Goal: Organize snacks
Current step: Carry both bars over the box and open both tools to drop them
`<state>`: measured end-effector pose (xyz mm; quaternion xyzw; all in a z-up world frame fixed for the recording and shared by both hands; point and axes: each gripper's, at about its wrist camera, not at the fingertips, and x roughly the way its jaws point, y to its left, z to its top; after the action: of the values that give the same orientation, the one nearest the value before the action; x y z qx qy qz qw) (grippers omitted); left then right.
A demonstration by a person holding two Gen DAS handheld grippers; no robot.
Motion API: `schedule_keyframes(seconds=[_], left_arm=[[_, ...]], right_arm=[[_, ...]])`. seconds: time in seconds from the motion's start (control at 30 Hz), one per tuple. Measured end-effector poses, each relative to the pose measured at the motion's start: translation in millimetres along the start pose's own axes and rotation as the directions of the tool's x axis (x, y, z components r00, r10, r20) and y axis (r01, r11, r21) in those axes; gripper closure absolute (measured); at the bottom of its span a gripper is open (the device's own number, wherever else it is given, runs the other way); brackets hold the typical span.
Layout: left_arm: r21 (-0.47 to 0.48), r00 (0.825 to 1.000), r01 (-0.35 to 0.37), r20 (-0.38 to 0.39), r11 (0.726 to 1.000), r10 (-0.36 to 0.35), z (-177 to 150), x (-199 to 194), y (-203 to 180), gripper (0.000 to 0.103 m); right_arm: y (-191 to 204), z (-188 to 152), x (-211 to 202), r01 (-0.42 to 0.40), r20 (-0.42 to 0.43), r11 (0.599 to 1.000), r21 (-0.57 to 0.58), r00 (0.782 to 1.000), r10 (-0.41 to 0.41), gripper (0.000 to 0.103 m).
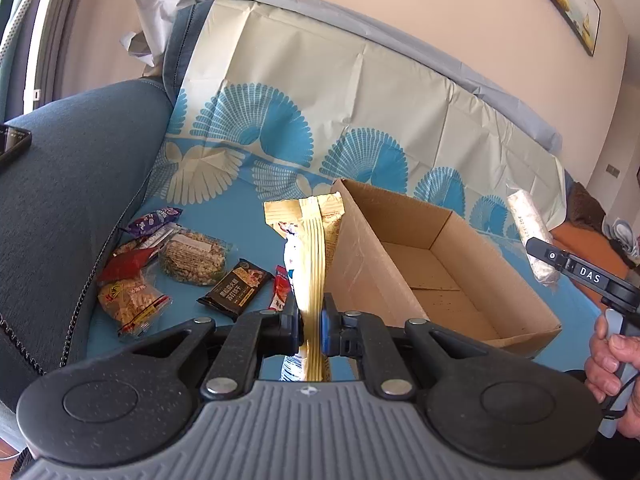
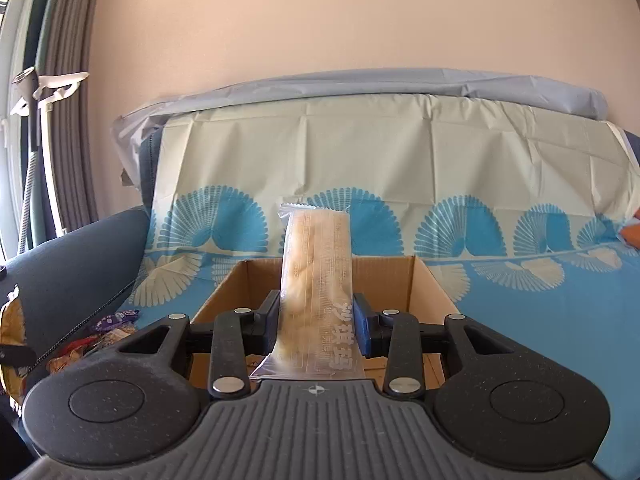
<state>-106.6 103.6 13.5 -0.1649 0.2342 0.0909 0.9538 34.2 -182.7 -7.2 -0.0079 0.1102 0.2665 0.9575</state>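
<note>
An open cardboard box [image 1: 436, 280] stands on a sofa draped in a blue and cream sheet. My left gripper [image 1: 310, 326] is shut on a gold snack bag [image 1: 312, 248], held upright just left of the box. My right gripper [image 2: 316, 320] is shut on a clear-wrapped pastry bar [image 2: 316, 264] and hovers over the near edge of the box [image 2: 424, 280]. In the left wrist view the right gripper [image 1: 538, 252] shows at the right edge with the pastry bar [image 1: 528, 224] in it. Loose snack packets [image 1: 168, 264] lie left of the box.
The loose snacks include a black packet [image 1: 236, 288], a clear tub of nut crackers [image 1: 192, 260], a red packet [image 1: 124, 264] and a purple one [image 1: 154, 222]. The blue sofa arm [image 1: 68, 184] rises at the left with a phone [image 1: 12, 144] on it. A hand [image 1: 616, 372] grips the right tool.
</note>
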Motion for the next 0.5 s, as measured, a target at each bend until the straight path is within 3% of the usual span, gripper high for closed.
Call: schedule_keyframes(seconds=[0.23,0.5], left_arm=[[-0.022,0.999,0.021,-0.024,1.0,-0.022,6,23,-30,0.093],[0.024,0.996,0.091,-0.004,0.996,-0.091,38,47,-89,0.093]], right_arm=[[-10,0,6,-0.006,0.006,1.0,0.028,1.0,0.006,0.065],[-16,-2,12,0.0,0.007,0.999,0.044,1.0,0.0,0.065]])
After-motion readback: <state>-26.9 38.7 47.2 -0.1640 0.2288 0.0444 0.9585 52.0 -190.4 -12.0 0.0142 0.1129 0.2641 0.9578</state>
